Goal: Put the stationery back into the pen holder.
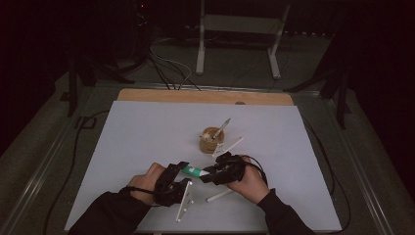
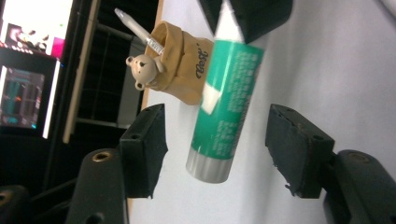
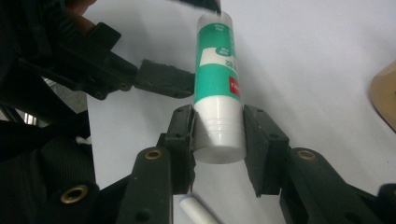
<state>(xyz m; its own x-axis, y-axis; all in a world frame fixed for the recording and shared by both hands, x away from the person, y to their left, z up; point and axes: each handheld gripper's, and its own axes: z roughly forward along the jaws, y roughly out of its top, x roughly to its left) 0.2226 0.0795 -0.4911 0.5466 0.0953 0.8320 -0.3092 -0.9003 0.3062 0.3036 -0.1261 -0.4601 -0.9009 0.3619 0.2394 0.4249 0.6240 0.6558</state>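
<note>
The desk (image 1: pixel 147 137) lay under a white sheet, its far wooden edge barely showing and the room beyond too dark to read. Mid-desk stood a tan bear-shaped pen holder (image 1: pixel 212 139) with a pen (image 1: pixel 221 129) leaning out. Just nearer, the right gripper (image 1: pixel 211 172) clenched the white cap end of a green glue stick (image 1: pixel 192 171), held off the sheet. The left gripper (image 1: pixel 182 169) straddled the stick's other end, its pads (image 2: pixel 147 144) apart from the tube on both sides, not gripping. White sticks (image 1: pixel 184 203) lay half hidden beneath the hands.
</note>
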